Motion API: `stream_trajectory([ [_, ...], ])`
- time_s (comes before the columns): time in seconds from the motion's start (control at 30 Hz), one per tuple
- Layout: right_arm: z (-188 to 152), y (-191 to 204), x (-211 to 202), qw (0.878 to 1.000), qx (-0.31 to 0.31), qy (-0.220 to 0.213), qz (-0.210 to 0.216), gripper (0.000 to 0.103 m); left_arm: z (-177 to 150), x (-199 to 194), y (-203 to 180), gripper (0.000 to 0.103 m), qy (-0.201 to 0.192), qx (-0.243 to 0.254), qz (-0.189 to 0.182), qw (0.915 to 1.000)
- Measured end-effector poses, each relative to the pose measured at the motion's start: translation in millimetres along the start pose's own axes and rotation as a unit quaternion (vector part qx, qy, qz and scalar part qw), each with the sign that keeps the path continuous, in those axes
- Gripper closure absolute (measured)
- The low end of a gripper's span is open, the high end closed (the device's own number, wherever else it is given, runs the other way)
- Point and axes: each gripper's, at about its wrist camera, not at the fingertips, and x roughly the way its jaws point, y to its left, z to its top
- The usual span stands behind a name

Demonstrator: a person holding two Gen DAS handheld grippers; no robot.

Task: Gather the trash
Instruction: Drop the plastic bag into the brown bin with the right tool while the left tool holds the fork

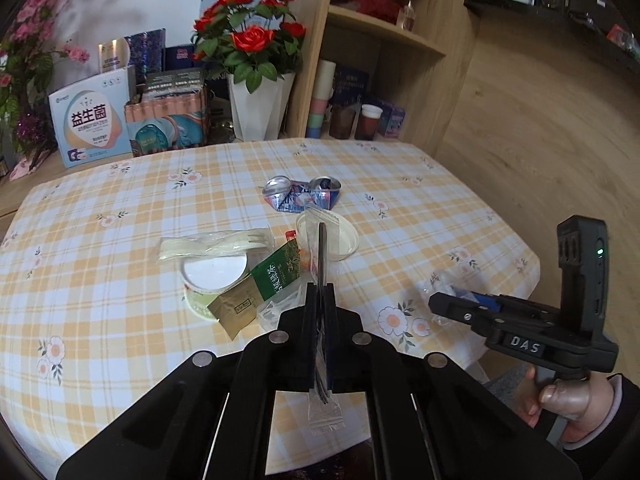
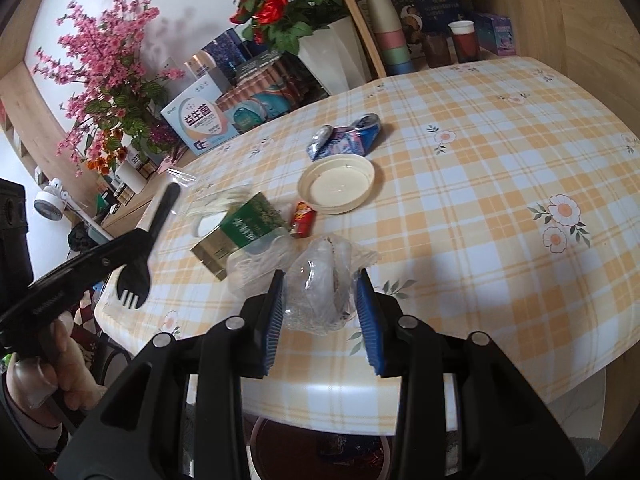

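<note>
The left hand-held gripper was clenched on a wrapped black fork, held above the near edge of the counter. The right hand-held gripper stood released, its jaws either side of a crumpled clear plastic bag at the near edge. Most trash still lay mid-counter: a crushed can, a lid, a green tea packet, a paper cup. The job looked barely begun; a bin showed below the counter.
</note>
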Motion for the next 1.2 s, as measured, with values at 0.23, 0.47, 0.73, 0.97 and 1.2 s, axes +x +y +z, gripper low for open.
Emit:
stream_trajectory([
  [0.23,-15,20,-12,1.000,-0.020,0.004,0.004,0.066,-19,-46,0,0.100,-0.027,-0.029,-0.012,0.9991],
  [0.47,-38,43,-22,0.999,-0.047,0.018,0.006,0.066,-42,-85,4,0.100,-0.051,-0.056,-0.008,0.9971],
  [0.73,-66,67,-26,0.996,-0.079,0.037,0.011,0.066,-73,-121,12,0.100,-0.067,-0.087,0.001,0.9940],
  [0.97,-90,86,-30,0.993,-0.102,0.050,0.015,0.066,-95,-145,16,0.100,-0.080,-0.097,0.005,0.9920],
  [1.2,-109,101,-32,0.991,-0.120,0.063,0.016,0.066,-110,-162,19,0.100,-0.090,-0.109,0.006,0.9899],
])
